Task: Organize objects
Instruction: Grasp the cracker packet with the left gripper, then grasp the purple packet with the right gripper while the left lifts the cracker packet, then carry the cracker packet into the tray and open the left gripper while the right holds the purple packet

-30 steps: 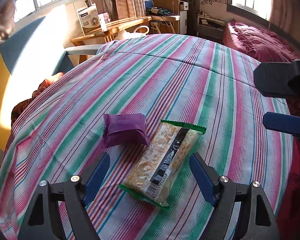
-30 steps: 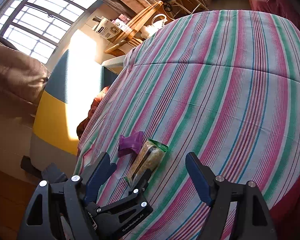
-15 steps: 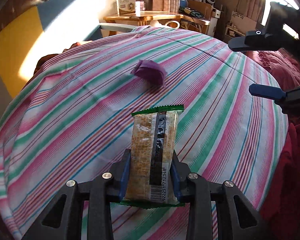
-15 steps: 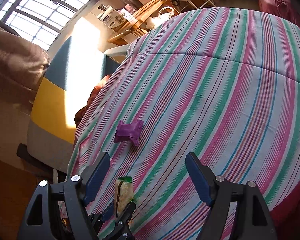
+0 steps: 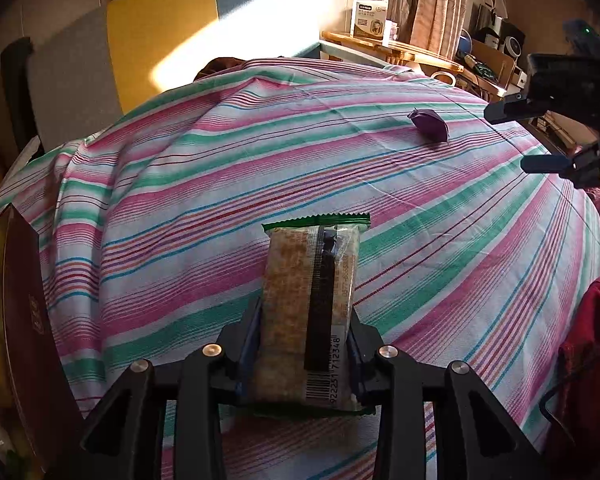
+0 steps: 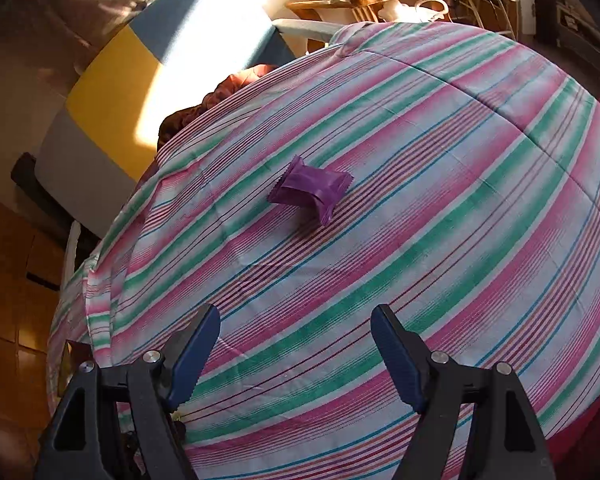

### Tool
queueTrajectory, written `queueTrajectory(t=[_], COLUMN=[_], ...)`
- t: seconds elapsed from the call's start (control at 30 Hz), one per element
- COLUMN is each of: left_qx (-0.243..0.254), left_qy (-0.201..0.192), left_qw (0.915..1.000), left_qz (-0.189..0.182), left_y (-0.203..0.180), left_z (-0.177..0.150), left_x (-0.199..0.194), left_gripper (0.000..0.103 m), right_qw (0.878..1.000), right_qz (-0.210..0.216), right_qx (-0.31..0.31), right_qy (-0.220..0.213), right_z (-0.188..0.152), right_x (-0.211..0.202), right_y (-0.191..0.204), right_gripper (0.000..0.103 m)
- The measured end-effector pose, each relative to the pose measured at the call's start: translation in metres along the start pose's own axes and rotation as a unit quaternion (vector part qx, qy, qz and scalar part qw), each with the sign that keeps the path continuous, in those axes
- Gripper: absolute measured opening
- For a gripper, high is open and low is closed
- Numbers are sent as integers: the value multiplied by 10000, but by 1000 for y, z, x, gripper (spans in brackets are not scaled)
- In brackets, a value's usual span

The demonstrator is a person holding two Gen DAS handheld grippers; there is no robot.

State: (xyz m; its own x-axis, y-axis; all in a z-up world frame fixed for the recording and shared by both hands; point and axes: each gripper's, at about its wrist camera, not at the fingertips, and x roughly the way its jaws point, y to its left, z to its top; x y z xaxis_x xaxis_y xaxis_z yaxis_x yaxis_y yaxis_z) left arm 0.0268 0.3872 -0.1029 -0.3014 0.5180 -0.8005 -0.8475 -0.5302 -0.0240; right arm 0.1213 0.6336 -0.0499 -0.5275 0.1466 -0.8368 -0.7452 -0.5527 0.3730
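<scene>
My left gripper [image 5: 304, 340] is shut on a clear snack packet with green ends and a barcode [image 5: 312, 304], held above the striped bedspread [image 5: 180, 184]. A small purple packet [image 5: 430, 124] lies on the bedspread far to the right; it also shows in the right wrist view [image 6: 310, 190], ahead of my open, empty right gripper [image 6: 296, 344]. The right gripper also shows at the right edge of the left wrist view [image 5: 540, 136], close to the purple packet.
A dark red box edge [image 5: 24, 312] with yellow and white items beside it stands at the lower left. A yellow, grey and blue headboard [image 5: 148, 40] is behind the bed. A wooden table [image 5: 388, 48] with a white carton stands at the back right.
My left gripper closed on the snack packet, lifted it and swung left toward the bed's corner. The right gripper moved in closer to the purple packet.
</scene>
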Motion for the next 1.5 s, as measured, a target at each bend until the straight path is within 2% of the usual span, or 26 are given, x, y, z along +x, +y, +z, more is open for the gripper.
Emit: queueTrajectory(t=[0.07,0.13,0.27,0.5,0.57,0.6,0.63,0.67,0.73,0.87,0.97,1.1,1.33,1.5], left_qx=[17,-49,-127,-250,-278,-285,-290,-290,-274,-242,-249,-336,-428,-516], left_qy=[-68,-113,-171,-218,-231,-233,-236,-246,-271,-278,-262,-167,-542,-745], left_qw=[10000,9999,9996,9990,9988,9988,9987,9987,9987,9989,9989,9992,9976,9956], left_qz=[-15,-89,-169,-298,-329,-337,-340,-339,-321,-285,-281,-165,4,233], left_y=[0,2,6,10,11,11,11,11,10,9,10,14,27,42], left_z=[-1,-1,-2,-2,-2,-2,-2,-3,-3,-3,-2,-2,-6,-13], left_x=[1,1,2,3,3,3,3,3,3,2,1,-8,-58,-93], left_gripper=[38,38,38,39,40,40,40,40,40,40,39,36,36,36], right_qw=[9968,9895,9628,9423,9403,9404,9449,9507,9540,9543,9600,9627,9637,9545], right_qz=[-391,-611,-1237,-1492,-1530,-1577,-1508,-1401,-1303,-1126,-842,-606,-85,-78], right_qx=[-704,-1307,-2389,-2917,-2934,-2906,-2808,-2676,-2600,-2628,-2490,-2469,-2592,-2933], right_qy=[3,98,261,692,796,793,745,705,726,869,964,931,630,529], right_z=[13,27,53,78,79,79,79,79,71,38,10,-23,-58,-82], right_x=[9,23,60,107,118,121,121,118,114,105,94,79,61,64], right_y=[15,26,46,45,42,40,38,36,38,55,68,87,117,129], right_gripper=[79,79,79,79,76,54,39,39,37,37,37,37,37,37])
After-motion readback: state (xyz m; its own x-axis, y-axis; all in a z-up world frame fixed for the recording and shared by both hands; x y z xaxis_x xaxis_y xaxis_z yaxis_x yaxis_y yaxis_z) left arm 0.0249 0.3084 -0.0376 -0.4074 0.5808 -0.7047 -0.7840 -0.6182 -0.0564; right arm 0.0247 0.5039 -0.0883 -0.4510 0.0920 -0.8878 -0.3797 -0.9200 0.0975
